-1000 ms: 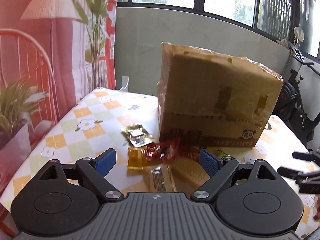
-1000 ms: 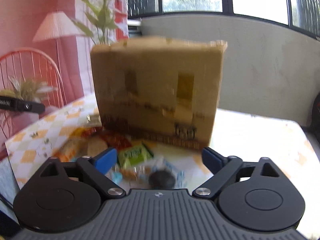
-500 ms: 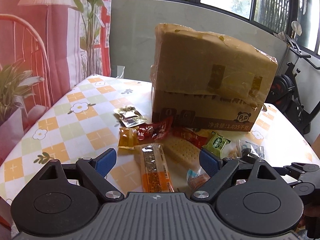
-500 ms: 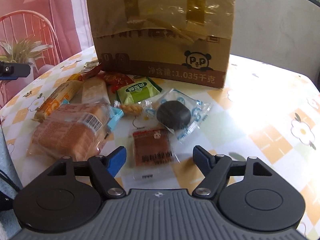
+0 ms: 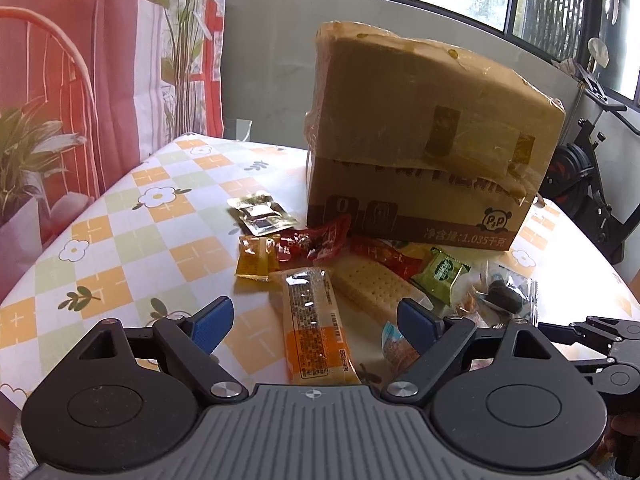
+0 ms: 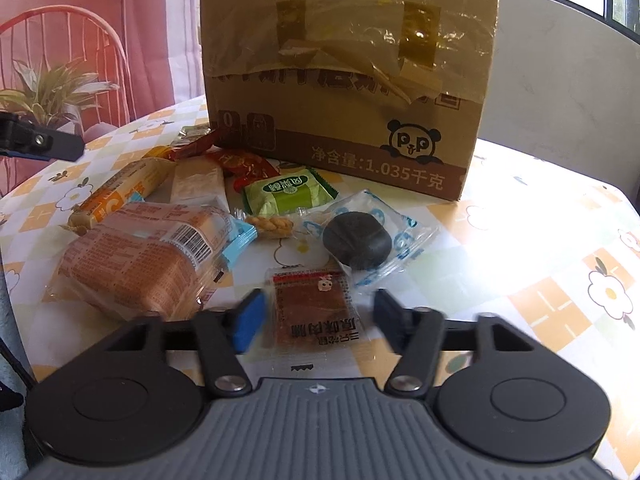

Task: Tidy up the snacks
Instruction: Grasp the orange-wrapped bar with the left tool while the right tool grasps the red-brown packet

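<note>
Left gripper (image 5: 312, 322) hangs with fingers wide over the orange bar (image 5: 314, 328), gripping nothing. Snacks lie heaped mid-table (image 5: 120, 240) before the box (image 6: 348, 76): bread pack (image 6: 140, 260), green packet (image 6: 286, 196), dark cake (image 6: 356, 240). Right gripper (image 6: 316, 320) has just been closing, fingers narrowing around the jerky packet (image 6: 312, 300), pads not yet touching it.

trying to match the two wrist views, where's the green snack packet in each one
Left wrist: green snack packet lies right of centre, below the cardboard box's lower right corner.
Right wrist: green snack packet lies centre-left, in front of the cardboard box.
Shared landmark: the panda logo on the box front.
</note>
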The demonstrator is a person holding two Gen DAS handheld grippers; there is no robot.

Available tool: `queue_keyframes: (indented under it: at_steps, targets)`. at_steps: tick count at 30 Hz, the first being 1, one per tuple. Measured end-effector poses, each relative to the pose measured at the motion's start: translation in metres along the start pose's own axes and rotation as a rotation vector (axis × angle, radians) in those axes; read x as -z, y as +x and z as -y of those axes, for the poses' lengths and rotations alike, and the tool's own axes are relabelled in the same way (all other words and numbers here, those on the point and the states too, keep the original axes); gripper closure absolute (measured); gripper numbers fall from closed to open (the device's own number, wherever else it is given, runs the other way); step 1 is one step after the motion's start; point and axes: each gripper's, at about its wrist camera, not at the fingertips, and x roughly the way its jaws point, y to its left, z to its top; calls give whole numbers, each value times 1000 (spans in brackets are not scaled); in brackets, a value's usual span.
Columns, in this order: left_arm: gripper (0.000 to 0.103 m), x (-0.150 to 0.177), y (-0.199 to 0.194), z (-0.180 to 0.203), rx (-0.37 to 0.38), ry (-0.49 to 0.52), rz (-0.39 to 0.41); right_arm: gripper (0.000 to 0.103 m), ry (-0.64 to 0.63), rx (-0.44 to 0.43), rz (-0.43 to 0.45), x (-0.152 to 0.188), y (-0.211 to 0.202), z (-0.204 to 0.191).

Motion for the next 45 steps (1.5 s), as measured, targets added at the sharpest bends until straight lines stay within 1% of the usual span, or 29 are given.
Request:
queue_keyframes:
  at_steps: [3,5,8,11,15,16,20,22,26,31,35,36,39,41,43,45]
  targets:
    - [13,1,0,0,4,2,-1,55,11,-2,4,0,-1,2]
    - [13,1,0,-1,5,2,-4,59,18,-4,8,0,-2,3]
    - [13,1,0,-2,5,-2,-10,62,18,-45,22,3,-5,2]
    - [14,2,1,-1,8,-2,-16,62,-2,-59,31,4,-7,-3]
    - [15,2,3,2,11,11,-22,62,-4,-78,65,6,-11,-3]
    - [16,2,3,3,13,16,-23,62,-3,-85,75,6,-13,-3]
    - [17,3,4,5,18,26,-28,62,-28,-131,95,9,-19,-7]
    - [17,2,3,5,20,23,-22,62,-31,-131,103,8,-22,-9]
    - [17,3,2,5,25,25,-20,62,-27,-134,162,-1,-32,-9]
    - [17,3,4,2,22,17,-27,62,-34,-113,213,-24,-30,-4]
    - [20,3,7,-1,16,5,-37,62,-58,-43,226,-38,-15,1]
    - [22,2,8,-2,15,3,-41,62,-48,-25,233,-39,-10,4]
    - [28,-1,13,-4,4,9,-45,62,-9,22,277,-38,-4,10]
    - [29,-4,18,-8,3,-1,-52,62,-8,32,291,-34,-1,13]
    - [29,-8,26,-11,8,-14,-63,62,6,17,284,-28,3,14]
    - [30,-10,34,-11,4,-13,-73,62,17,12,253,-21,9,15]
